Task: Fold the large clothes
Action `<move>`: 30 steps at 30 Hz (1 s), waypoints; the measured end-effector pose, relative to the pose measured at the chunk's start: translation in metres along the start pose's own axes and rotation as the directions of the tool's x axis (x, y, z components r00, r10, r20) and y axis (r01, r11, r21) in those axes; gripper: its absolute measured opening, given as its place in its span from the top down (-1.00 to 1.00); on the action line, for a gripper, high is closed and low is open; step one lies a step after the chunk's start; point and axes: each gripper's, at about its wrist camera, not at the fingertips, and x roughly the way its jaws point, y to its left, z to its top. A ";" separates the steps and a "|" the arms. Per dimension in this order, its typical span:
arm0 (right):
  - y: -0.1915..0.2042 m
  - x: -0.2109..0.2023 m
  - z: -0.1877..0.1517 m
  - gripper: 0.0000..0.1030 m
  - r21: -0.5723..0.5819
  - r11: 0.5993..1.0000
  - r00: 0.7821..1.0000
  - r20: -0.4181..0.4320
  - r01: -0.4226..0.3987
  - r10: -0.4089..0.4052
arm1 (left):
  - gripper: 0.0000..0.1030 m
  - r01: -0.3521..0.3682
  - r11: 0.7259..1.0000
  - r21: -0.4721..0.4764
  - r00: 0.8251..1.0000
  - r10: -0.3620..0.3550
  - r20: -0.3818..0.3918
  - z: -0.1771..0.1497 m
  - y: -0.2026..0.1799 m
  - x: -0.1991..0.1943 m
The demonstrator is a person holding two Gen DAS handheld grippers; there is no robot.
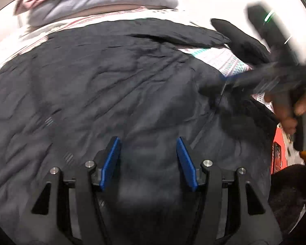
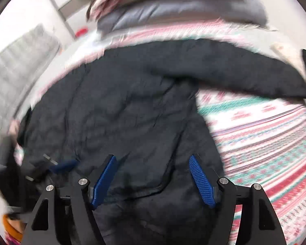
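Nearest the lens, the left gripper hangs over the dark jacket, ribbed blue pads spread apart with only crumpled, quilted fabric beneath. The right gripper also stands parted above the jacket's hem, nothing pinched. The jacket sprawls flat on the striped pink-and-teal bedcover, one sleeve flung out sideways. Beyond the jacket, a puffy grey duvet lies folded, blurred.

Left tool angled downward, jaws apart and empty, right tool likewise, jaws wide
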 end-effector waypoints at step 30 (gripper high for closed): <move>0.092 -0.005 0.068 -0.46 0.085 0.985 0.963 0.214 0.151 -0.166 | 0.62 -0.803 0.201 -0.562 0.418 0.861 -0.290 -0.143 0.405 -0.162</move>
